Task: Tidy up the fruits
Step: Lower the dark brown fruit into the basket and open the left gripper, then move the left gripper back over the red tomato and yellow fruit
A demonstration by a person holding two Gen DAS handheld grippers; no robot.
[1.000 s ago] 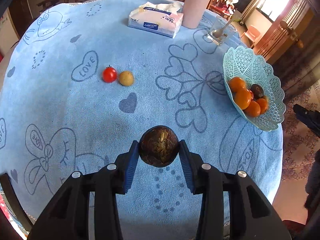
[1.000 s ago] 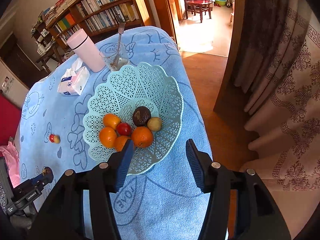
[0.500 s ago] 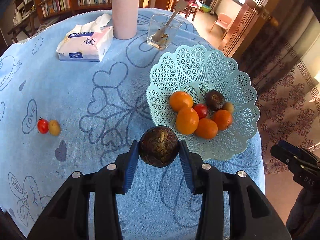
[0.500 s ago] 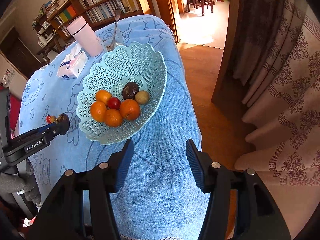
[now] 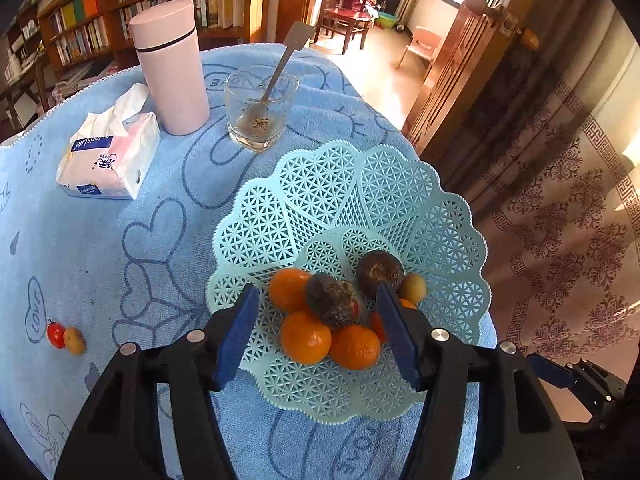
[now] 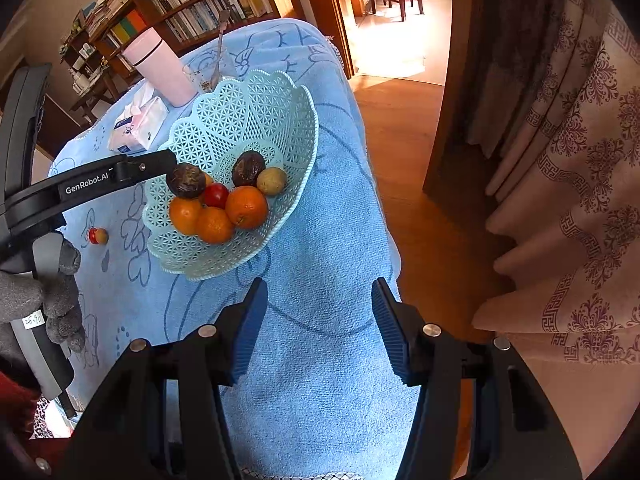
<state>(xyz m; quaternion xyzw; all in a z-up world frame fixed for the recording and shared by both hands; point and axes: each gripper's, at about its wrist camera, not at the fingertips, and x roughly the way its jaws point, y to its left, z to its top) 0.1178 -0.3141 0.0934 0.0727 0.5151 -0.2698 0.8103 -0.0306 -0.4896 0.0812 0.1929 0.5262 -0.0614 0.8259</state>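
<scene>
A mint lattice fruit basket point(image 5: 360, 184) point(image 6: 256, 108) sits near the table's right edge. It holds several oranges point(image 5: 306, 342), a red tomato point(image 6: 216, 195), a yellow-brown fruit point(image 6: 272, 181) and a dark passion fruit point(image 5: 379, 274). My left gripper point(image 5: 316, 320) is open over the basket, and a second dark passion fruit point(image 5: 331, 306) point(image 6: 185, 180) lies on the oranges between its fingers. My right gripper point(image 6: 318, 320) is open and empty above the cloth, nearer than the basket. A small red tomato point(image 5: 56, 335) and a small yellow fruit point(image 5: 74, 341) lie on the cloth at left.
The table has a blue towel cloth point(image 5: 120, 240). A pink tumbler point(image 5: 170, 66), a glass with a spoon point(image 5: 260, 108) and a tissue pack point(image 5: 112, 156) stand behind the basket. The table edge drops to a wooden floor point(image 6: 416, 160) on the right, by curtains.
My left gripper moved over the basket and opened, letting the dark passion fruit go onto the oranges. My right gripper stayed open and drew back slightly.
</scene>
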